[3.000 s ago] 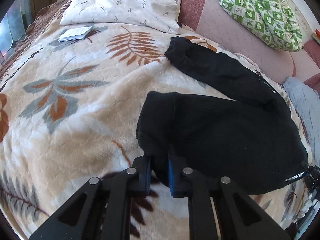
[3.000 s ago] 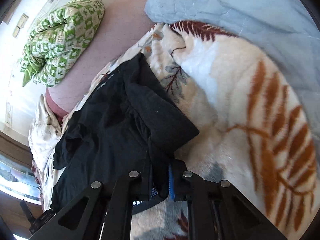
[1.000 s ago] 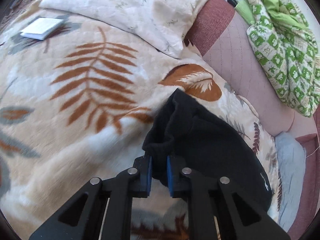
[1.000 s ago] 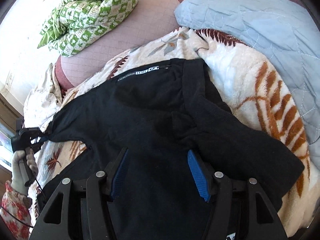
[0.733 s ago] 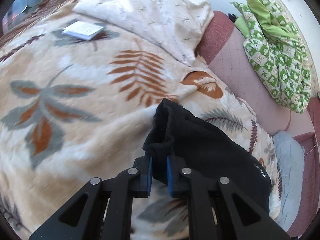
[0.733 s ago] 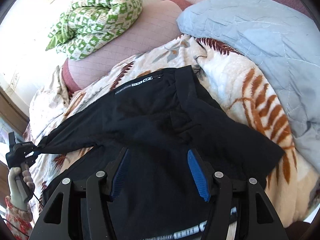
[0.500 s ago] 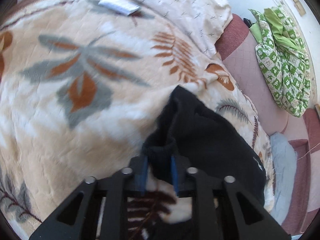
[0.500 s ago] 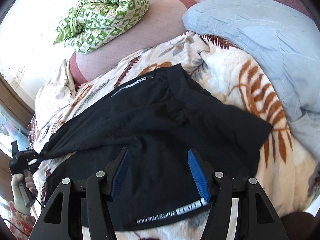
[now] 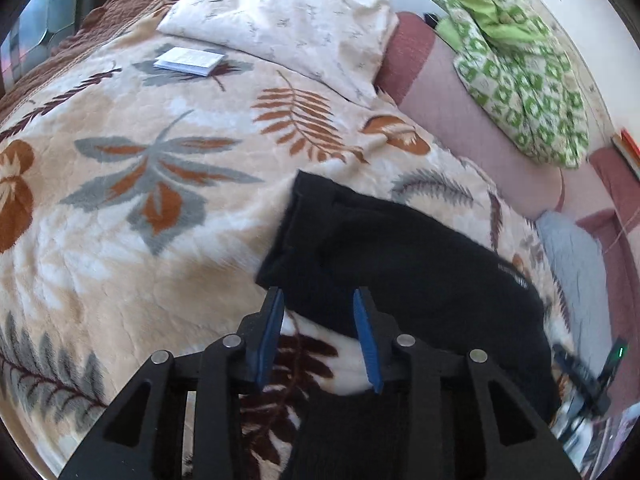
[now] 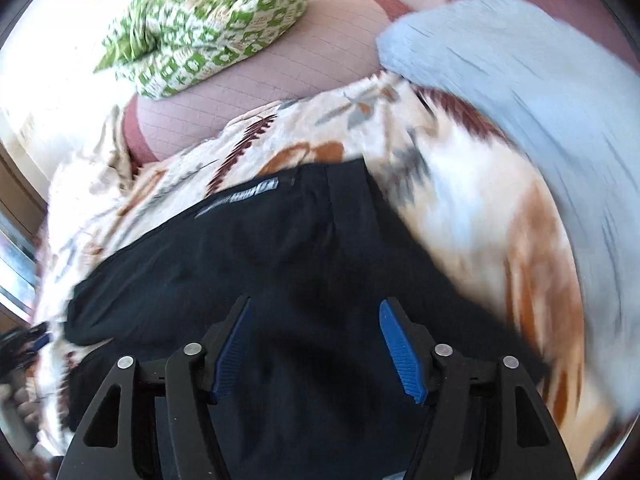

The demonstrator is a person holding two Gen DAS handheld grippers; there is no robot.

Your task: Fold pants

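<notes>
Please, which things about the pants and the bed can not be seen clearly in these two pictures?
- Pants: near part hidden behind the left gripper in the left view.
- White print on the pants: blurred by motion in the right view, unreadable.
- Booklet on the blanket: too small to read, left view.
- Right gripper hides the cloth beneath it.

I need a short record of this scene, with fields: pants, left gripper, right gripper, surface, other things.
pants: black pants lying on the blanket, one leg end near the left gripper
left gripper: left gripper open, holding nothing
right gripper: right gripper open above the pants
surface: leaf-print blanket
other things: white pillow, booklet, green quilt, blue quilt
</notes>
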